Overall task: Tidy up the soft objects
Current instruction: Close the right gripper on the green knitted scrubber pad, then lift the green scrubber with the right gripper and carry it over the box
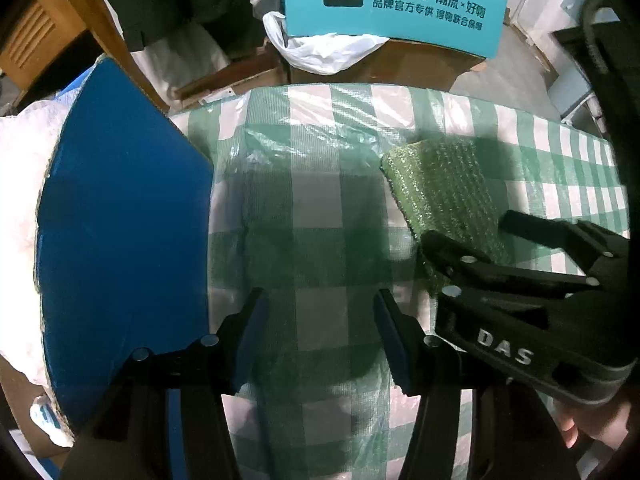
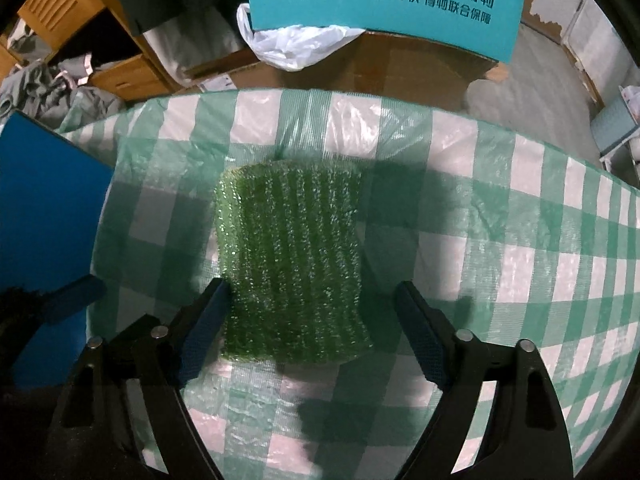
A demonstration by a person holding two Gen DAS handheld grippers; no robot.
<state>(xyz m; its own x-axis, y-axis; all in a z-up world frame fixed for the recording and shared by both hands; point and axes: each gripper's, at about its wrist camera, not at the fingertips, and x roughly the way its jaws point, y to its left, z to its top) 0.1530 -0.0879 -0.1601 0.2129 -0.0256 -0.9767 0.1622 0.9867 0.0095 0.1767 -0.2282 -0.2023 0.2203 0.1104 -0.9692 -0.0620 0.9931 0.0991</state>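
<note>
One green scrubbing pad (image 2: 292,264) on the table, and it's a rough, glittery, ribbed thing, roughly rectangular with slightly pinched sides, soft-looking and thick. It lies flat on a crinkly plastic tablecloth (image 2: 500,240) in a green-and-white check, glossy and wrinkled, nearer the far edge of the table than the near one in the right wrist view.

Right gripper (image 2: 312,320) now: two black fingers with blue textured pads, spread wide, one each side of the pad's near end. The left-hand finger (image 2: 204,320) looks to be right up against the pad's edge; the other stands clear of it. Nothing is pinched — it's released.

From the left wrist view, the right gripper (image 1: 460,232) shows as a black tool lettered "DAS", its tips over the pad (image 1: 440,196), one finger lying across the pad's near corner.

Left gripper (image 1: 318,300), also two black fingers with blue pads, wide apart over bare tablecloth (image 1: 312,208), holding nothing.

At the table's left edge, one smooth blue board (image 1: 120,220) with a raw, fibrous cardboard rim. Beyond the far edge, one teal box (image 2: 384,4) with white printed characters, one crumpled white plastic bag (image 2: 296,48) tucked under it, and brown cardboard beneath.
</note>
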